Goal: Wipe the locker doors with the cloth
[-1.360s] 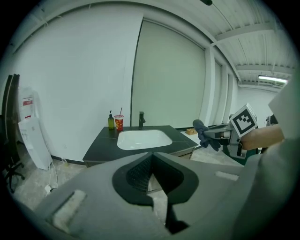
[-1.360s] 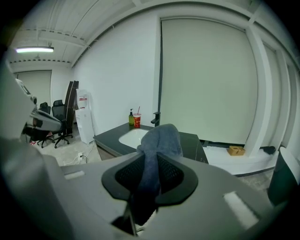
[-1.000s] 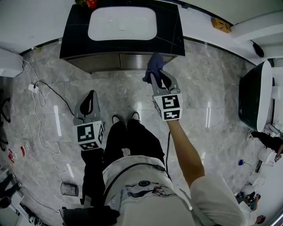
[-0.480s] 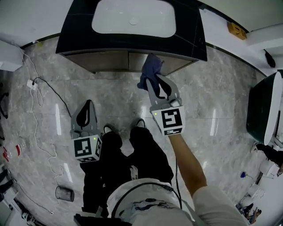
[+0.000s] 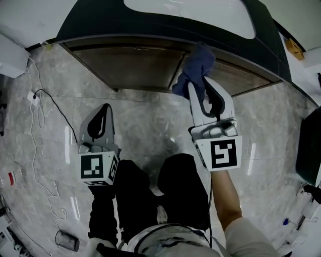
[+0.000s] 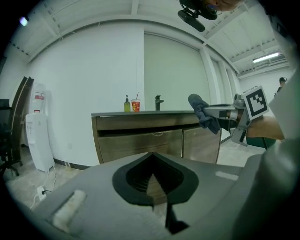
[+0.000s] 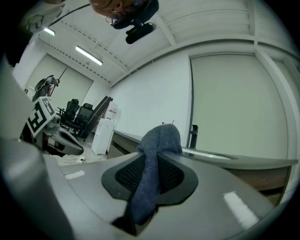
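Your right gripper (image 5: 199, 86) is clamped on the cloth (image 5: 195, 68). The fabric runs up between the jaws and bunches out past their tips. It sits in the upper middle of the head view, at the top of the locker doors (image 5: 140, 68), just under the dark counter (image 5: 100, 25). The cloth is dark blue, soft and crumpled. Your left gripper (image 5: 103, 109), at lower left, is closed on nothing.

White basin (image 5: 200, 15), red cup (image 6: 135, 106) beside yellow bottle (image 6: 126, 104), faucet (image 6: 159, 102), water dispenser (image 6: 37, 136), grey marble floor (image 5: 145, 120)
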A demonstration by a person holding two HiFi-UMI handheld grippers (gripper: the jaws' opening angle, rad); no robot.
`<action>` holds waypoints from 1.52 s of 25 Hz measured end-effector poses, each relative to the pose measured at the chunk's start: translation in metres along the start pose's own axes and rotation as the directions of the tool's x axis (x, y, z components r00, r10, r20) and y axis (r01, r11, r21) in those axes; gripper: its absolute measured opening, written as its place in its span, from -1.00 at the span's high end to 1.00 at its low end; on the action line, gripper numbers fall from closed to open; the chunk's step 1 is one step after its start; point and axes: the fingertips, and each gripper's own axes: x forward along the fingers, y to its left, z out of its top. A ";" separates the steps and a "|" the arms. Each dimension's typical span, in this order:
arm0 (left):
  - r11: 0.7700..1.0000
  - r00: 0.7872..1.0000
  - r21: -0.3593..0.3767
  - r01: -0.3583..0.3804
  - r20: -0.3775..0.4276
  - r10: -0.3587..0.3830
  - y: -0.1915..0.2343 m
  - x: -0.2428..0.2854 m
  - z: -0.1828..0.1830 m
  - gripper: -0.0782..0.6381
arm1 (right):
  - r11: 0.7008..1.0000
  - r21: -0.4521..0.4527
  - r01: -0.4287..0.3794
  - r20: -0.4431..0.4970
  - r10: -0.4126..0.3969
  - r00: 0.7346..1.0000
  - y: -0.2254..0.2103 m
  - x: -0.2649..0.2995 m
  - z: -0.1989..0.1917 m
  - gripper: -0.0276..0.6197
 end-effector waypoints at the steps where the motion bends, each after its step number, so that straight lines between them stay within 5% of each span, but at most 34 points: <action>1: 1.000 1.000 0.000 0.002 0.013 -0.002 0.002 0.010 -0.014 0.78 | 1.000 -0.006 0.000 0.015 0.001 1.000 0.005 0.005 -0.010 0.67; 7: 0.999 0.995 0.044 -0.020 0.096 0.016 0.024 0.050 -0.099 0.78 | 0.992 -0.119 -0.036 0.162 0.055 0.985 0.043 0.039 -0.065 0.67; 14: 0.999 0.986 0.039 -0.038 0.162 0.031 0.034 0.058 -0.147 0.78 | 0.989 -0.140 -0.047 0.254 0.082 0.964 0.071 0.059 -0.111 0.67; 25: 0.992 0.974 -0.019 -0.123 0.188 0.124 0.078 0.025 -0.166 0.78 | 0.954 -0.269 -0.130 0.235 0.196 0.952 0.148 0.106 -0.093 0.67; 38: 0.988 0.968 -0.059 -0.139 0.200 0.148 0.111 -0.011 -0.178 0.78 | 0.906 -0.385 -0.177 0.172 0.259 0.951 0.247 0.228 -0.072 0.67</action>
